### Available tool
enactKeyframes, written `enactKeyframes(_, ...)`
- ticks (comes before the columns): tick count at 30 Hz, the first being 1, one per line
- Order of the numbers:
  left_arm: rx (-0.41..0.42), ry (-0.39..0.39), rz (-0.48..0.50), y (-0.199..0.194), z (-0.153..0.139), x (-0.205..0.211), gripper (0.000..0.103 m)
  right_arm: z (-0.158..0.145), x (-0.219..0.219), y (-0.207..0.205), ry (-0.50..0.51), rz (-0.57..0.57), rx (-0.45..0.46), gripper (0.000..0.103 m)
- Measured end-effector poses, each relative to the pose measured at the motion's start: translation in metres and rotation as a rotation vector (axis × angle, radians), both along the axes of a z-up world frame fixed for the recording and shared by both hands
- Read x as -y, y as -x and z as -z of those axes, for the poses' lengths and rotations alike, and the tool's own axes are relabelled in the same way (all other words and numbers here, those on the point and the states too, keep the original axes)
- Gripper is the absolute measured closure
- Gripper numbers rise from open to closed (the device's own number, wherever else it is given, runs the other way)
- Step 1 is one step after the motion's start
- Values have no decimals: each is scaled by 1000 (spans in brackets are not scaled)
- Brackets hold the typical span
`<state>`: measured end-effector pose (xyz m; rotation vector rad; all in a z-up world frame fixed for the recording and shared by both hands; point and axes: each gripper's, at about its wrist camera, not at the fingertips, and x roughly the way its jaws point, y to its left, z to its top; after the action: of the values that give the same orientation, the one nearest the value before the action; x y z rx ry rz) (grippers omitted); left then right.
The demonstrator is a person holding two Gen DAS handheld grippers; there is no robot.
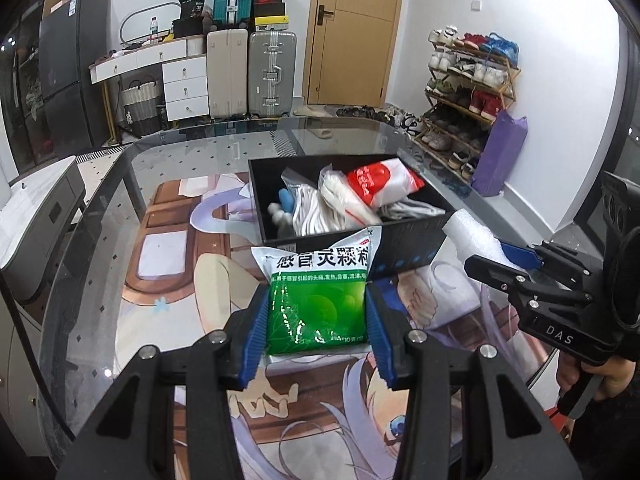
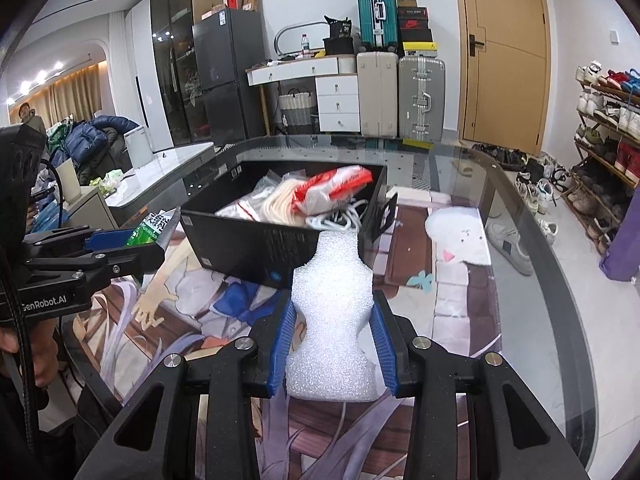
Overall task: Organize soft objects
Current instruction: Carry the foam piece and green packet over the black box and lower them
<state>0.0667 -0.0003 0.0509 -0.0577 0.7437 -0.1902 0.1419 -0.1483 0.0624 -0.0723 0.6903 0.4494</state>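
Observation:
My left gripper (image 1: 318, 320) is shut on a green and white medicine pouch (image 1: 316, 292) and holds it just in front of a black open box (image 1: 404, 248). My right gripper (image 2: 334, 340) is shut on a white foam piece (image 2: 334, 312), also in front of the box (image 2: 256, 244). The box holds white cords, plastic bags and a red and white packet (image 1: 376, 184). The right gripper (image 1: 520, 264) with the foam (image 1: 476, 240) shows at the right of the left wrist view. The left gripper (image 2: 120, 244) with the pouch (image 2: 154, 228) shows at the left of the right wrist view.
The box stands on a glass table (image 1: 100, 264) covered with an anime print mat (image 2: 460, 280). Behind the table are suitcases (image 1: 272, 74), white drawers (image 1: 186, 86) and a door. A shoe rack (image 1: 468, 92) stands at the right.

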Motion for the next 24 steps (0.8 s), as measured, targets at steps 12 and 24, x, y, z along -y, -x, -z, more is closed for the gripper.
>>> enactKeyframes(12,41,14,-12,-17,-22,-10,58,-24,-4,-2,-13,2,40,65)
enactKeyframes(24,47,44,-15,-51,-30,-14,58,-43,-15,-29,7,2,58,65)
